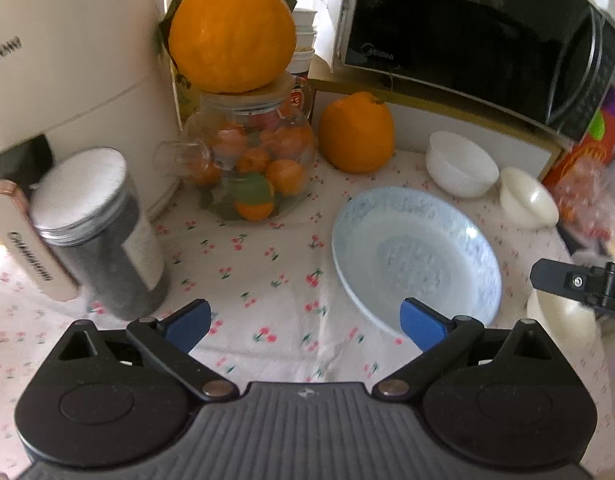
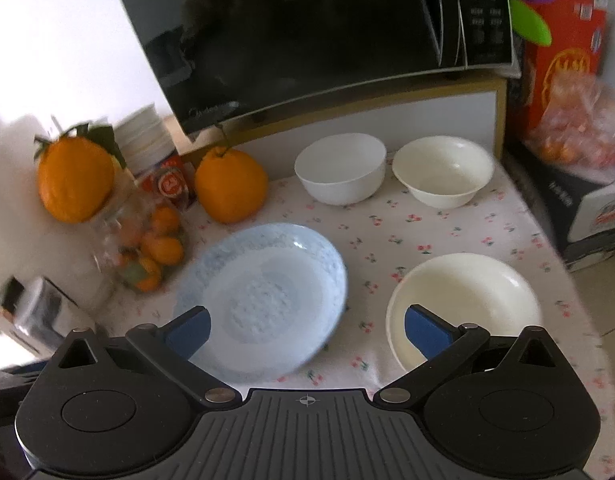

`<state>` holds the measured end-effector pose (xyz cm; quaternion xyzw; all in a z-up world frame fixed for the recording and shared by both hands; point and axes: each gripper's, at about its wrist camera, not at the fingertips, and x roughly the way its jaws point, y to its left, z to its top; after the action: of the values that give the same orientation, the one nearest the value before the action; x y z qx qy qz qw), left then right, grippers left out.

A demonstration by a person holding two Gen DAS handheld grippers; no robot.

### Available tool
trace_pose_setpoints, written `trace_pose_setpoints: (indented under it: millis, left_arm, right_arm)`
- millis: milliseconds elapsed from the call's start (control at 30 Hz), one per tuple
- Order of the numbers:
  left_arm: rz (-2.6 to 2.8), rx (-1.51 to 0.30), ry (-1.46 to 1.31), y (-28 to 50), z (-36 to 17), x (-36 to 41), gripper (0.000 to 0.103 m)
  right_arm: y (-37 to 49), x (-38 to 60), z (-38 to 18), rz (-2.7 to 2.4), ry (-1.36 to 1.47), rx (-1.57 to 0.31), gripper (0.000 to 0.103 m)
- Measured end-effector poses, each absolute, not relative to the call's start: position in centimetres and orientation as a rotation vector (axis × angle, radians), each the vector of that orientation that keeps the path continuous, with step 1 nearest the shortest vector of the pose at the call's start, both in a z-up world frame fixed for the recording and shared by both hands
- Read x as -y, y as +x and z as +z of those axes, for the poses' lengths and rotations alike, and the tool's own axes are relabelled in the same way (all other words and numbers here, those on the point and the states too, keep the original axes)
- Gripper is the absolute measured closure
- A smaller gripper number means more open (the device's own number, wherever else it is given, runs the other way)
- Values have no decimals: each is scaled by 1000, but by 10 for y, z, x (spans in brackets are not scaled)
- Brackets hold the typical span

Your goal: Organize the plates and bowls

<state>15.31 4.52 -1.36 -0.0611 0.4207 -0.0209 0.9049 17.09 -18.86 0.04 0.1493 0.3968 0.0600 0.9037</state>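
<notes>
Both the left gripper (image 1: 305, 322) and right gripper (image 2: 306, 326) hover wide open, empty, near the blue plate (image 2: 263, 300); cream plate (image 2: 465, 306) beside it, two bowls behind. Stacking appears not yet begun; next, likely grasp a rim.

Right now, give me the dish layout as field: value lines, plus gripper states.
blue plate: centre of the cloth, empty
cream plate: right of the blue plate, apart from it
white bowl: back, upright, empty
cream bowl: beside the white bowl, upright
left gripper: fingers apart, holding nothing, right finger over the blue plate's near rim
right gripper: fingers apart, holding nothing
stacking: none yet
</notes>
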Motion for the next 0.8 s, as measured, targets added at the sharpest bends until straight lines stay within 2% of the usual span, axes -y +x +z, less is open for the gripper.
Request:
trace_pose_setpoints:
  millis: [133,333,400,500,567,600,667,767,800]
  left_arm:
    - [-76,-856,-178,167,-24,-48,11]
    - [-139,-842,-330,184,-41,-50,36]
    - [-152,-836,-357,188,-46,-48,45]
    - [-153,-840,-370,194,-53,-42,57]
    - [-148,-856,-384,198,-58,-41,62]
    - [-148,-861,-390,199,-60,-40,66]
    - [-143,-865,-401,201,-66,-41,71]
    - [-138,-877,-401,203,-71,-40,79]
    - [-142,-880,-402,204,-73,-40,82]
  right_arm:
    - [187,200,-11,170,432,-809,0]
    - [206,210,-29,230,559,-766,1]
    - [212,215,-36,221,600,-765,5]
    - [221,220,-46,203,647,-778,18]
    - [226,219,-51,193,651,-790,33]
    - [228,218,-53,185,643,-791,35]
    - [231,214,-55,156,617,-788,49]
    - [234,209,-59,104,582,-795,62]
    - [235,207,-61,94,566,-803,63]
